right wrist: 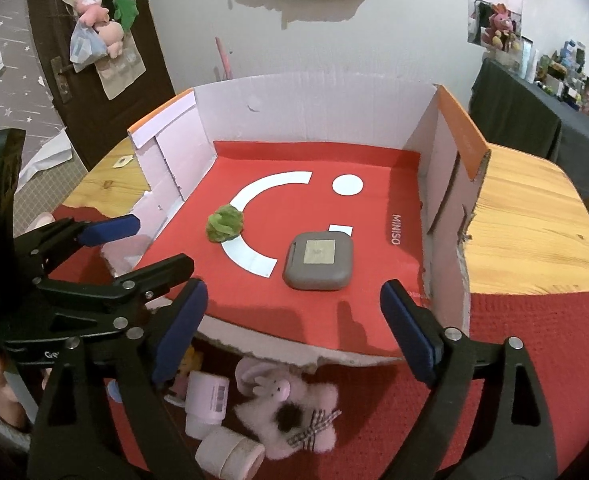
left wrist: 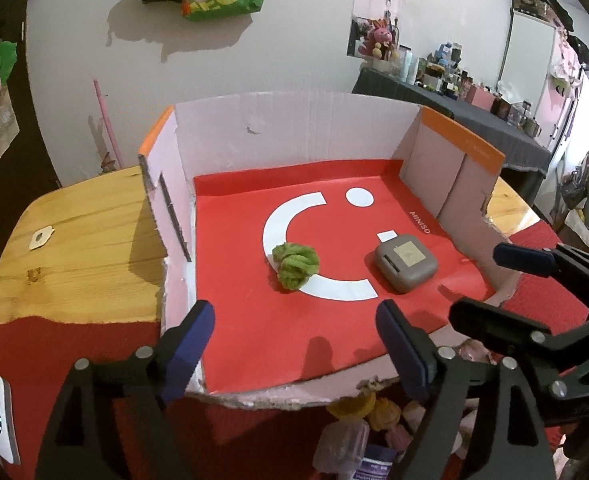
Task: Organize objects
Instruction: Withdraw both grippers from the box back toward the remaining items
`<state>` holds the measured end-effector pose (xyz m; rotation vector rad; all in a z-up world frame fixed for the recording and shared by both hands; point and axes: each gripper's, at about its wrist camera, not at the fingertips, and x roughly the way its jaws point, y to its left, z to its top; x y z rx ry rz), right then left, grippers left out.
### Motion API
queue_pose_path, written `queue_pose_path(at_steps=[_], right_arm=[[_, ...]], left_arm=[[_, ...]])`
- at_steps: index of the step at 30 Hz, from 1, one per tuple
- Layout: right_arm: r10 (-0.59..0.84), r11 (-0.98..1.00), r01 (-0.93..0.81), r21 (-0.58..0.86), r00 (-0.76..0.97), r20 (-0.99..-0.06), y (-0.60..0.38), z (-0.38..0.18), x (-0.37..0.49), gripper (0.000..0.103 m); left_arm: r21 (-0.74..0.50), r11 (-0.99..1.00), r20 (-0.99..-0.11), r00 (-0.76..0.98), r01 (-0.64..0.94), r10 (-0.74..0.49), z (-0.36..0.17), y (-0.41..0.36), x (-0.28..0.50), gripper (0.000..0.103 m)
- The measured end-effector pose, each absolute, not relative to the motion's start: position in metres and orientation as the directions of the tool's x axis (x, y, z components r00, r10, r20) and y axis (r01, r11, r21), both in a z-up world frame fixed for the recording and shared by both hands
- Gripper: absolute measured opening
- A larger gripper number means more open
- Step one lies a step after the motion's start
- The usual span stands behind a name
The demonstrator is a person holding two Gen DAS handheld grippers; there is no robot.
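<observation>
A cut-open cardboard box [left wrist: 286,132] [right wrist: 310,108] with a red smiley-print floor stands on the table. Inside lie a green fuzzy ball [left wrist: 295,265] [right wrist: 225,223] and a grey square case [left wrist: 406,262] [right wrist: 317,265]. My left gripper [left wrist: 294,344] is open and empty over the box's front edge; it also shows in the right wrist view [right wrist: 160,240]. My right gripper [right wrist: 294,320] is open and empty at the front edge; it also shows in the left wrist view [left wrist: 482,280]. In front of the box lie a pink plush bunny [right wrist: 290,408], a white bottle [right wrist: 208,402] and a white roll [right wrist: 230,454].
The box sits on a wooden table [left wrist: 82,240] [right wrist: 534,232] partly covered by a red cloth [right wrist: 526,360]. More small toys and bottles [left wrist: 358,424] lie by the box's front edge. A wall, a dark door [right wrist: 54,60] and a cluttered side table [left wrist: 474,96] stand behind.
</observation>
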<state>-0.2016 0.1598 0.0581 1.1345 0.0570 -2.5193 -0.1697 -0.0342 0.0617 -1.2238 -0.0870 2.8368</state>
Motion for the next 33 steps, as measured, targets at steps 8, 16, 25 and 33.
queue_pose_path(at_steps=[8, 16, 25, 33], right_arm=[[-0.324, -0.927, 0.357, 0.112, -0.616, -0.718, 0.159, 0.064, -0.184, 0.093], [-0.327, -0.928, 0.355, 0.116, -0.622, -0.711, 0.159, 0.064, -0.172, 0.095], [-0.332, -0.928, 0.353, 0.123, -0.63, -0.702, 0.162, 0.065, -0.155, 0.095], [-0.335, -0.926, 0.359, 0.122, -0.627, -0.704, 0.161, 0.061, -0.142, 0.095]], left_arm=[[-0.076, -0.997, -0.713, -0.699, -0.003, 0.056, 0.064, -0.038, -0.156, 0.097], [-0.086, -0.996, -0.705, -0.706, -0.001, 0.062, 0.067, -0.037, -0.143, 0.103], [-0.096, -0.995, -0.705, -0.705, -0.001, 0.069, 0.066, -0.034, -0.134, 0.103], [-0.115, -0.993, -0.706, -0.703, 0.0, 0.081, 0.062, -0.031, -0.12, 0.103]])
